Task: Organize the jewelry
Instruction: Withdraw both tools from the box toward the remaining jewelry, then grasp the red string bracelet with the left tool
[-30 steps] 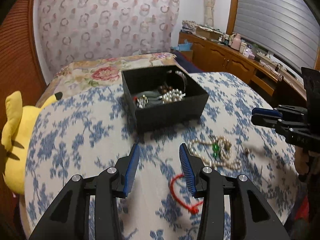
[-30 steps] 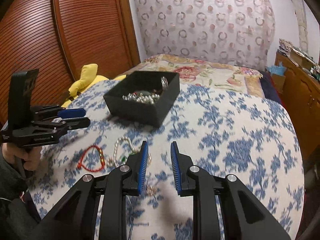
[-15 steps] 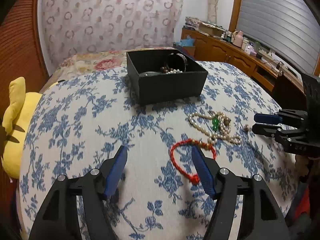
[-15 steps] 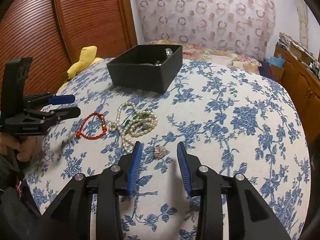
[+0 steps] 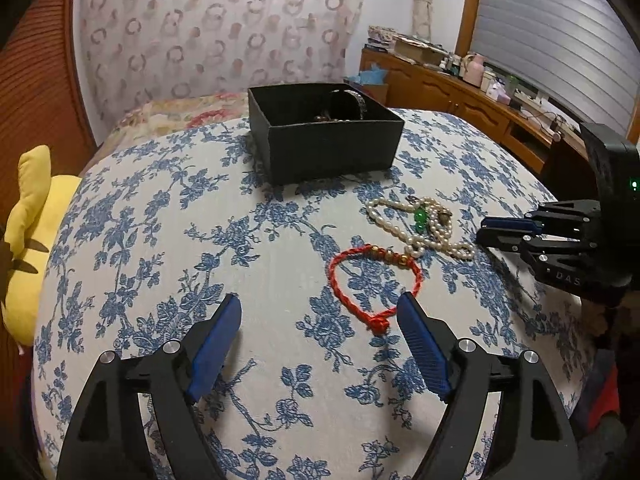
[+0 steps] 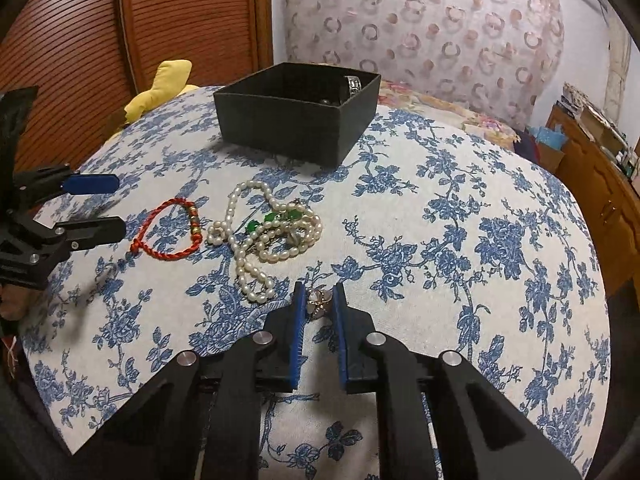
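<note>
On the blue-flowered tablecloth lie a red cord bracelet [image 5: 333, 276] [image 6: 176, 201], a pearl necklace [image 5: 390, 224] [image 6: 248, 268] with green beads [image 5: 420, 216] [image 6: 276, 218], and a small gold-and-white ornament [image 6: 319, 304]. Behind them stands a black jewelry box [image 5: 332, 152] [image 6: 280, 124] with pieces inside. My left gripper [image 5: 319, 300] [image 6: 119, 206] is open and still opening. It hangs low over the cloth, and the bracelet's knot lies just inside its right finger. My right gripper [image 6: 319, 288] [image 5: 484, 230] is closing, its pads against both sides of the ornament.
A yellow plush toy [image 5: 28, 240] [image 6: 168, 80] sits past the table's left edge. Behind the table is a bed with a floral cover [image 5: 172, 112]. A wooden cabinet [image 5: 460, 96] loaded with clutter runs along the right wall, and a louvred wooden door [image 6: 80, 40] stands at the left.
Both grippers sank toward the table. The left jaws spread wide near the red bracelet. The right jaws widened, then closed around the small ornament.
</note>
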### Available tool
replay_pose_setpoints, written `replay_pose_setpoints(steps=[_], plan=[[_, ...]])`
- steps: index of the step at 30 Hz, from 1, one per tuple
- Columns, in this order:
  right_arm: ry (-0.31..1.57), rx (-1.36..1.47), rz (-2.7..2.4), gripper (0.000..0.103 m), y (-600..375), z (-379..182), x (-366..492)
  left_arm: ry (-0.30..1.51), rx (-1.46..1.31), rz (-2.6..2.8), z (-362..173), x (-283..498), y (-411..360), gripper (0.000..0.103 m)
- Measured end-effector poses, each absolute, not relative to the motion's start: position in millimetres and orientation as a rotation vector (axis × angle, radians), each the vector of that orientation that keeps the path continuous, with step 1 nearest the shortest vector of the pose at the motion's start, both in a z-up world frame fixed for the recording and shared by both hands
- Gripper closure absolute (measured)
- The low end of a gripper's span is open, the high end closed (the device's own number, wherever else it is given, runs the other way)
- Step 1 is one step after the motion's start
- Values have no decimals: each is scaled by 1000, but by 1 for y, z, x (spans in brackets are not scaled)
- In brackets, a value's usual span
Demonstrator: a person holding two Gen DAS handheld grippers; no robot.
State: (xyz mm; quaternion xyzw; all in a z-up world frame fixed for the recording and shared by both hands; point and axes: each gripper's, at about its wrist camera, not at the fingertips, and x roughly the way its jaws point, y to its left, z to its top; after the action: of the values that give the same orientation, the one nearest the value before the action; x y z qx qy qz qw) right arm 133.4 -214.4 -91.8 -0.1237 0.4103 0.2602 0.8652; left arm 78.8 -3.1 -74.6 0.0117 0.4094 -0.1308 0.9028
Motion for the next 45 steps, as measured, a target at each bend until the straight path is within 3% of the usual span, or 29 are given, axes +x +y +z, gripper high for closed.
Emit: replay_pose_setpoints(steps=[5,10,16,27,30,35,38,42,45], plan=[[842,-240,548,88,-220,-88,120,847,19,-287,-75,81,-6,27],[830,-226,551,88,-226,-89,103,864,13,-310,-75,91,-7,47],[828,-211,546,88,-228,-94,95,888,26,-322,-77,108,-13,64],[826,-199,554,88,-228,-95,96,926,143,-346,-82,129,-36,64],[827,-188,561,88,-228,-95,97,925,184,-362,-83,131,-44,56],[827,-181,566,88,-230,-94,97,919,193,-377,-84,135,-50,56],[827,-180,567,88,-230,-94,97,908,189,-384,-84,133,-50,70],[826,-181,567,88,-230,-94,97,903,164,-383,-84,133,-43,101],[826,-180,566,88,-230,-95,97,903,134,-391,-84,132,-38,101]])
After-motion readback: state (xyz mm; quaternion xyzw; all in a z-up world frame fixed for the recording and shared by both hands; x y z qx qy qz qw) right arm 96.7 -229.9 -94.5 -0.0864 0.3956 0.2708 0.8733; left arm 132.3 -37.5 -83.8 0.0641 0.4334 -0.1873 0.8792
